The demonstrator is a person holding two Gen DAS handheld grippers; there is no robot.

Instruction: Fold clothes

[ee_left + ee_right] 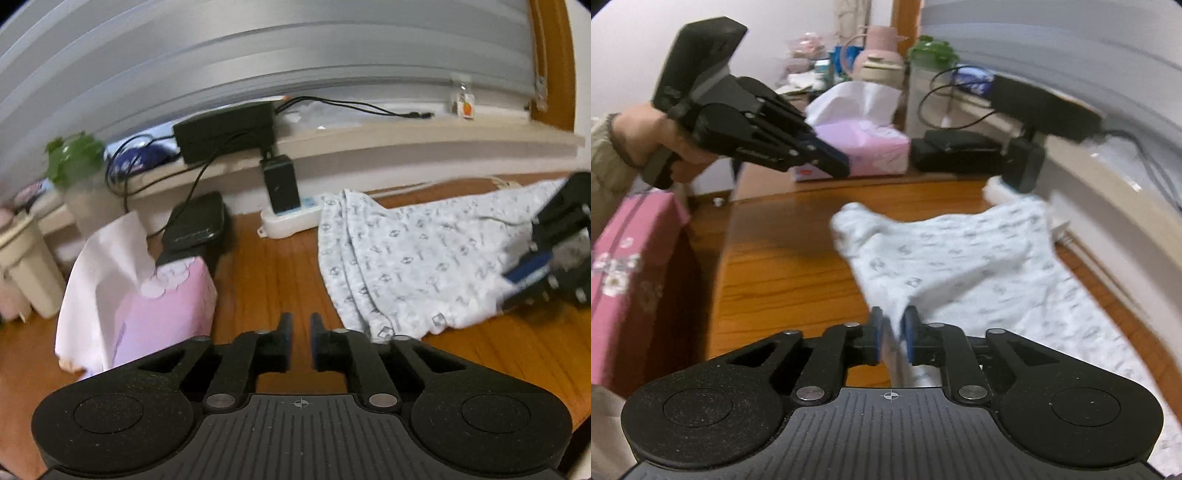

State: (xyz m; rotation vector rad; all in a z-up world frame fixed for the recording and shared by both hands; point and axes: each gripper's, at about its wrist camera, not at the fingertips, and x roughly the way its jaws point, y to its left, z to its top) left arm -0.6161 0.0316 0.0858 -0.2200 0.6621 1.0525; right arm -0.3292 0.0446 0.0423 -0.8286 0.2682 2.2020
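Pinching garment (960, 254) edge, right tool (891, 334); left tool (300, 341) raised, narrowly parted, empty.

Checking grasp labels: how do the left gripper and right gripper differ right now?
The left gripper has nothing between its fingers; the right gripper is pinching the patterned white garment. The left gripper hangs above bare wooden table; the right gripper sits at the garment's edge. Both have a narrow finger gap and blue pads.

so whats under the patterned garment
Wooden tabletop shows around the patterned garment. Its far edge overlaps the white power strip. Anything else beneath is covered.
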